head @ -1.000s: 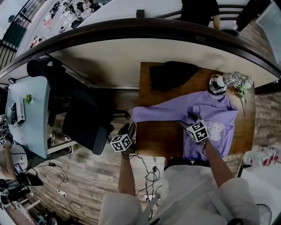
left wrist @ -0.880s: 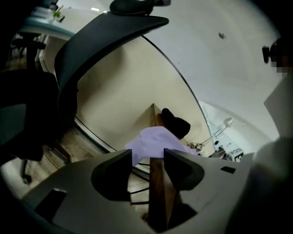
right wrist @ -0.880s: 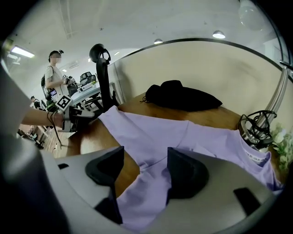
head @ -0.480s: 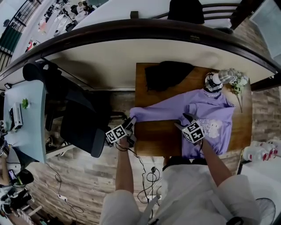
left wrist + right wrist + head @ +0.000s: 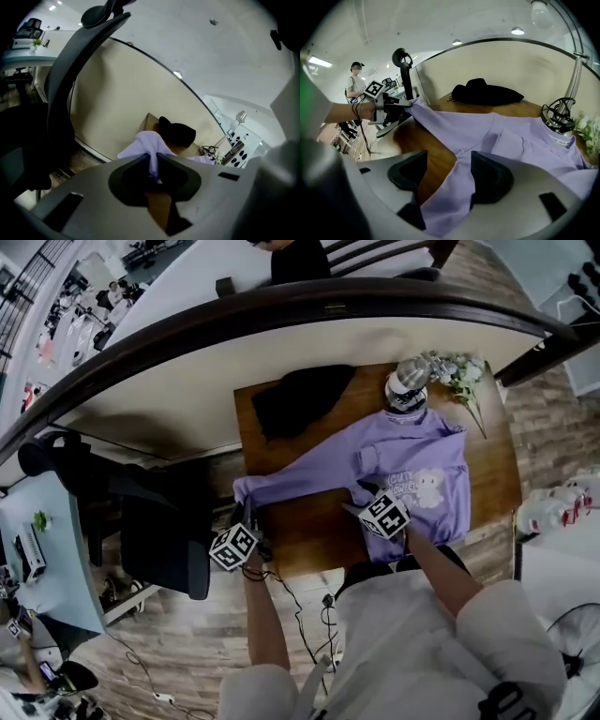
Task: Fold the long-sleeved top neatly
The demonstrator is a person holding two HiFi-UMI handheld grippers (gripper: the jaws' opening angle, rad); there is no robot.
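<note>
Working from the near side, we keep the left gripper (image 5: 247,514) clamped on the sleeve cuff (image 5: 149,146). Its jaws stand narrow with a bunch of lilac fabric pinched between them, at the left edge of the table (image 5: 309,532). The right gripper (image 5: 360,499) hangs over the near left side of the long-sleeved top (image 5: 412,474), by the armpit. Its jaws are wide apart, and the fabric edge lies under the gap but is not gripped. To fold well, we judge that the cuff should be raised only enough to clear the wood. It should then be carried right across the body with the sleeve (image 5: 300,480) kept flat and lightly taut, so that the crease falls at the shoulder line. The right gripper should steady the body near the armpit so the top does not drag leftward. The carry should stay clear of the black bundle (image 5: 298,399) at the far left and of the round wire-framed object (image 5: 407,390) and flowers (image 5: 459,371) at the far edge, by the collar. Compared with a second ago, the left gripper has moved from off the near left of the table up to the cuff. Its jaws have just been closing and now hold the fabric, while the right gripper remains by the armpit.
</note>
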